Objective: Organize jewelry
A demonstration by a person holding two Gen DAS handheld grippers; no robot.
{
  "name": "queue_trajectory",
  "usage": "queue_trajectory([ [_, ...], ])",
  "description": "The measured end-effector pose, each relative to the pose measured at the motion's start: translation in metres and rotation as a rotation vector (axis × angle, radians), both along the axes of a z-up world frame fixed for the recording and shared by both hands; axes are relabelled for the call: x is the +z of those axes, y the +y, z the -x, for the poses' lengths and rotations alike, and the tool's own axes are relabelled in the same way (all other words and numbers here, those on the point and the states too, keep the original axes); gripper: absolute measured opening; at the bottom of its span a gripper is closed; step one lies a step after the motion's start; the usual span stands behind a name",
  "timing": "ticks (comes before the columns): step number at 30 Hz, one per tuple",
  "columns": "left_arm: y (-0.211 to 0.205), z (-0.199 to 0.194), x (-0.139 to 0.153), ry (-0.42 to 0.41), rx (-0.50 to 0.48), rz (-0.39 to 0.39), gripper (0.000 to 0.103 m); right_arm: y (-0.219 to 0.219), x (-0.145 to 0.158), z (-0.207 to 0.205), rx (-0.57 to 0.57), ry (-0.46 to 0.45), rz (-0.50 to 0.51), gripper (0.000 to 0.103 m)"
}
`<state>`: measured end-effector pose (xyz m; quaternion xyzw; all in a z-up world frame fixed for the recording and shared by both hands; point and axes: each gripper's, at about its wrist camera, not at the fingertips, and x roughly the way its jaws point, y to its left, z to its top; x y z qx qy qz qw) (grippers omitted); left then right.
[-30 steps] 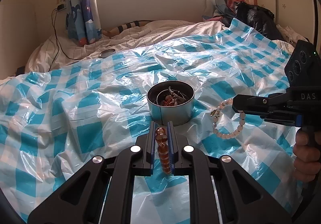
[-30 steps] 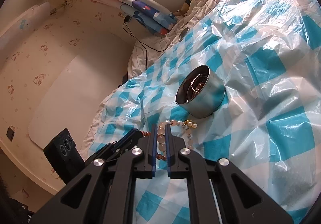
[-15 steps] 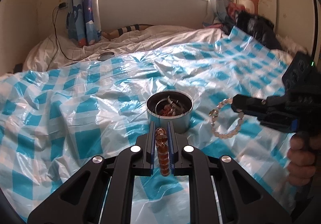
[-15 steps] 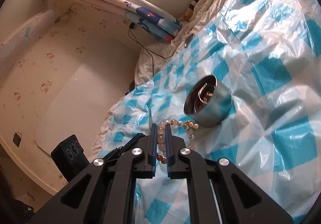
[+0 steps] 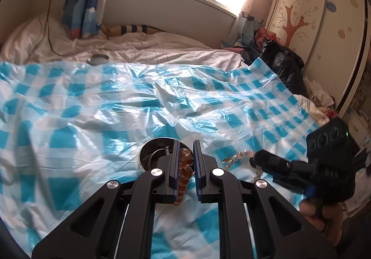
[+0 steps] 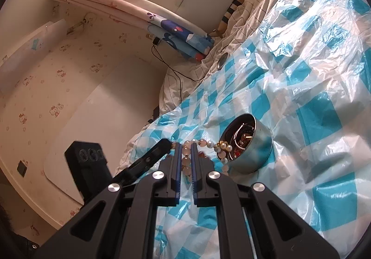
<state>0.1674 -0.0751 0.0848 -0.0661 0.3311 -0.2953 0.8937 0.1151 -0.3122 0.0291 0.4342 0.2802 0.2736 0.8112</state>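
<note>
- The left gripper has its jaws a little apart, and the amber bead bracelet hangs between them. The beads lie against the left pad; I cannot tell if the right pad touches them, so the grip may be loose.
- The metal tin is just in front of and below the left fingertips. If the jaws let go too early, I judge the amber strand can fall on the rim or on the plastic sheet beside the tin.
- The right gripper is nearly closed on the pale pearl bracelet. The free loop hangs to the right of its tips, touching or just over the rim of the tin.
- Both grippers are close together at one small tin. They could bump, or the two strands could tangle.
- The tin already holds rings and wire pieces, which may catch the beads.
- The sheet is wrinkled and slippery over soft bedding, so a push may tip the tin.
- Far ahead lie a small round lid and a black cable, well apart.
</note>
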Motion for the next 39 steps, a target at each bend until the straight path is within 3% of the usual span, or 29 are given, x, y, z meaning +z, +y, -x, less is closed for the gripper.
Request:
queue_trajectory([
  [6,-0.012,-0.048,-0.027,0.126,-0.037,0.122,0.011,0.004,-0.001,-0.015,0.015,0.009,0.017,0.008],
  [11,-0.012,-0.070,-0.050,0.202,0.026,0.021,0.012,0.016,-0.006,-0.040,0.036,0.030,0.056,0.008],
  [15,0.010,-0.066,-0.051,0.205,0.071,0.016,0.026,0.030,-0.013,-0.064,0.060,0.050,0.085,0.008],
  [17,0.024,-0.060,-0.051,0.212,0.096,0.031,0.033,0.041,-0.019,-0.075,0.067,0.079,0.167,0.008],
  [18,0.030,-0.056,-0.052,0.214,0.105,0.034,0.036,0.048,-0.022,-0.079,0.053,0.111,0.264,0.009],
  [20,0.039,-0.046,-0.052,0.213,0.120,0.022,0.040,0.053,-0.025,-0.080,0.024,0.142,0.371,0.018],
  [21,0.041,-0.041,-0.052,0.209,0.127,0.010,0.043,0.053,-0.023,-0.076,-0.003,0.143,0.402,0.032],
  [22,0.042,-0.033,-0.052,0.197,0.136,-0.016,0.048,0.051,-0.021,-0.073,-0.021,0.135,0.419,0.038],
  [25,0.045,-0.006,-0.056,0.169,0.169,-0.083,0.067,0.047,-0.007,-0.053,-0.056,0.105,0.463,0.039],
  [28,0.045,0.019,-0.063,0.151,0.200,-0.151,0.084,0.050,-0.002,-0.019,-0.075,0.097,0.565,0.052],
  [32,0.048,0.046,-0.074,0.159,0.230,-0.209,0.090,0.060,-0.016,0.032,-0.099,0.165,0.796,0.071],
  [35,0.051,0.062,-0.078,0.164,0.264,-0.208,0.094,0.061,-0.020,0.060,-0.143,0.182,0.880,0.075],
  [36,0.051,0.065,-0.079,0.160,0.272,-0.212,0.094,0.061,-0.019,0.065,-0.166,0.179,0.899,0.081],
  [39,0.041,0.068,-0.076,0.136,0.270,-0.243,0.094,0.065,-0.016,0.067,-0.198,0.161,0.944,0.083],
])
